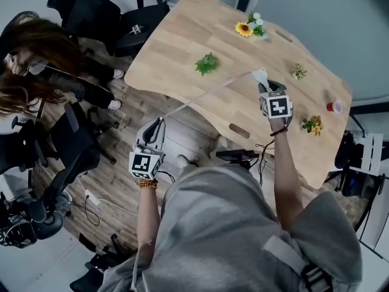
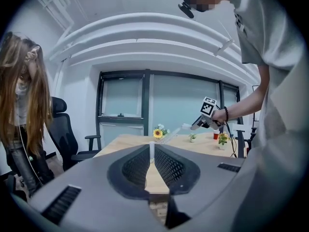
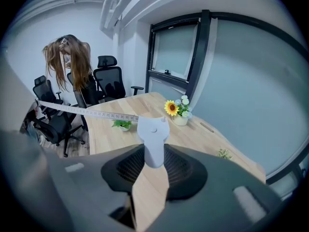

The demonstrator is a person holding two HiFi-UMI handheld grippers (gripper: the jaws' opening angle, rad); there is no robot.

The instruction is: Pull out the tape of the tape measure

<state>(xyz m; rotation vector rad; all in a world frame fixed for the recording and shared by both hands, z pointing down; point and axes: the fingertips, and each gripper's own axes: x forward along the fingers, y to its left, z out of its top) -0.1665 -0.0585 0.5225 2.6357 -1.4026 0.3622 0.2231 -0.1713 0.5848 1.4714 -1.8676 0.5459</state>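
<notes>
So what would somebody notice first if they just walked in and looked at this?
Most likely the long white tape, stretched straight through the air across the near edge of the wooden table. It runs from the left tool, which pinches its end, up to the right tool, which grips the pale tape measure. After that, the bright yellow sunflower on the table's far side.

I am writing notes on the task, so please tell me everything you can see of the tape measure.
The tape measure has a pale grey, plastic-looking case, rounded on top, standing upright between the jaws of the right gripper, which are shut on it. Its pale tape, printed with numbers, is pulled out nearly straight through the air to the left gripper, which pinches its end.
</notes>
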